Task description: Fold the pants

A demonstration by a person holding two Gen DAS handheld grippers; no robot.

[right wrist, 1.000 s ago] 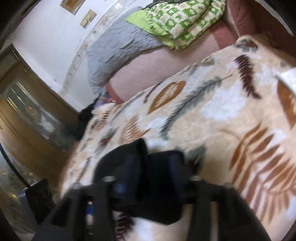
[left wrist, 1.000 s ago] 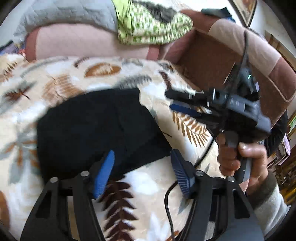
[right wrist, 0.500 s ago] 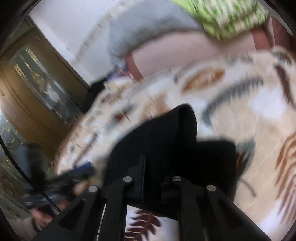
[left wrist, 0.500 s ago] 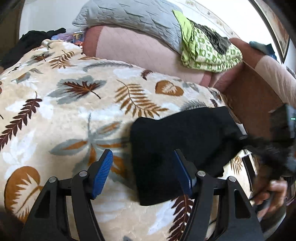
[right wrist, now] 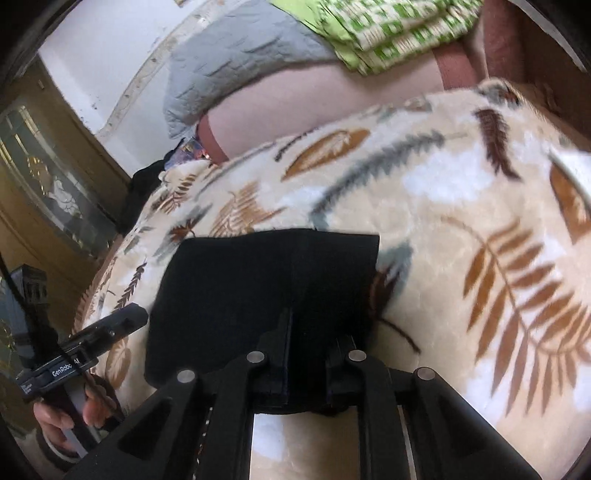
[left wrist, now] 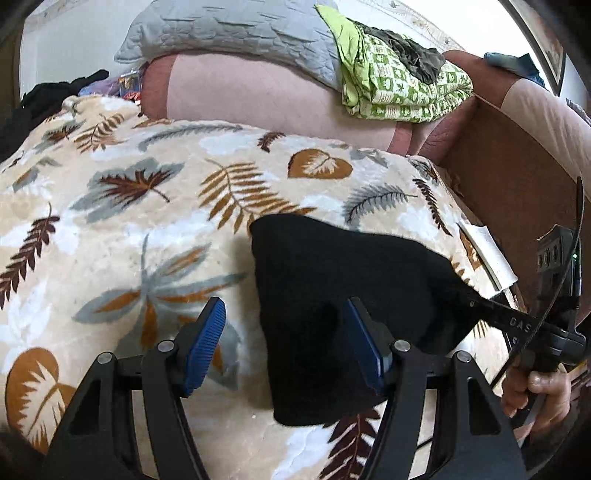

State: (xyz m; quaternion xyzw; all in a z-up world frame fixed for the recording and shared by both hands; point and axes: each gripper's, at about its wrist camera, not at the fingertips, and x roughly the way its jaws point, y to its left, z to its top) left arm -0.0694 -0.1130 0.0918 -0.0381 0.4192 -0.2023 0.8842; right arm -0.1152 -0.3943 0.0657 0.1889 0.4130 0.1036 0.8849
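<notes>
Fabric of the black pants (right wrist: 266, 291) is pinched between the pressed-together fingers of the right gripper (right wrist: 306, 354), which bites the near edge of the folded bundle. In the left wrist view the same gripper reaches in from the right side of the pants (left wrist: 351, 295), its dark finger (left wrist: 491, 314) lying against the cloth, and the hand (left wrist: 535, 395) that holds it shows at the lower right.

The left gripper (left wrist: 284, 343) is spread wide with nothing between its blue pads (left wrist: 207, 339). One pad hangs over the blanket just left of the pants; the other sits over the near left part of the black cloth. Whether it touches the fabric cannot be told. In the right wrist view this gripper (right wrist: 122, 325) appears to the left of the pants, held in the person's other hand (right wrist: 70, 413).

The pants lie as a compact, roughly rectangular folded bundle on a cream blanket (left wrist: 129, 229) printed with brown and grey leaves. Beyond the pants, a pink cushioned back (left wrist: 258, 99) rises behind the blanket. On top of it lie a grey quilted cover (left wrist: 229, 33) and a folded green-and-white patterned cloth (left wrist: 402, 88). To the right of the pants stands a brown padded side (left wrist: 517, 192).
</notes>
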